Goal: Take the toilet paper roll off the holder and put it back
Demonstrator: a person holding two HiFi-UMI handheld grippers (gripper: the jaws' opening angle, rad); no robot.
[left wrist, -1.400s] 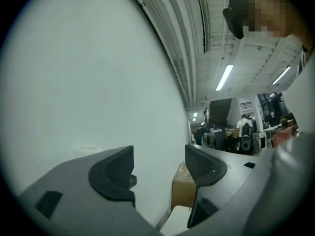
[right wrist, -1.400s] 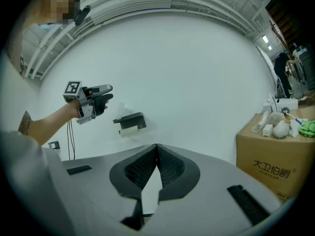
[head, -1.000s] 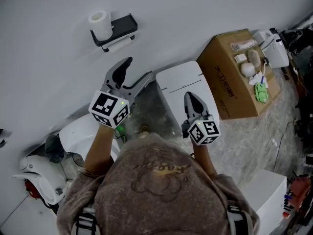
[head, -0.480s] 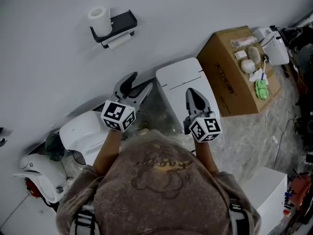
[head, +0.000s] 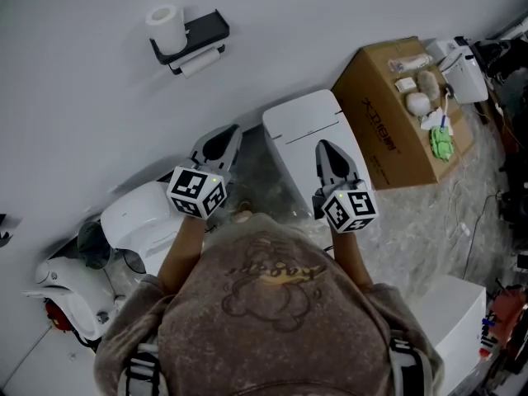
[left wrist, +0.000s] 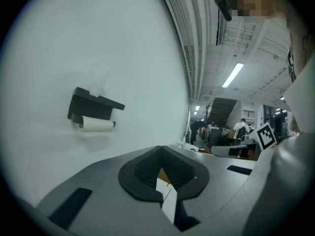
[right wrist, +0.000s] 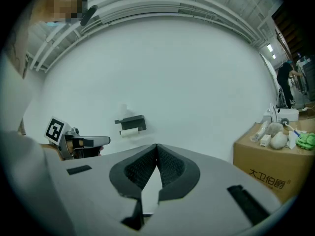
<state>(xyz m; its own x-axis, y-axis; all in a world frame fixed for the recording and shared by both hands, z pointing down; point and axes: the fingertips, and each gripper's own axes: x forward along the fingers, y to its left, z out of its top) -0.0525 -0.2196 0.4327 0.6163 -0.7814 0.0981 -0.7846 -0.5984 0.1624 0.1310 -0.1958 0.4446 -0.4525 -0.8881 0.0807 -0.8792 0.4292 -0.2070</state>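
- Left tongs (head: pixel 223 141) and right tongs (head: pixel 329 150): both clenched on nothing, well apart from the wall, probably an idle pose.
- Toilet paper roll (head: pixel 165 25) stands upright atop holder (head: pixel 204 31) at 11 o'clock; second roll (head: pixel 200 62) hangs beneath.

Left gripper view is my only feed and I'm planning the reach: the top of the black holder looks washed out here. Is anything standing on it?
Observer: Yes. The head view shows a toilet paper roll standing upright on the shelf of the holder.
Operator: Are the right tongs free to help?
Observer: The right tongs are shut, with nothing between them.
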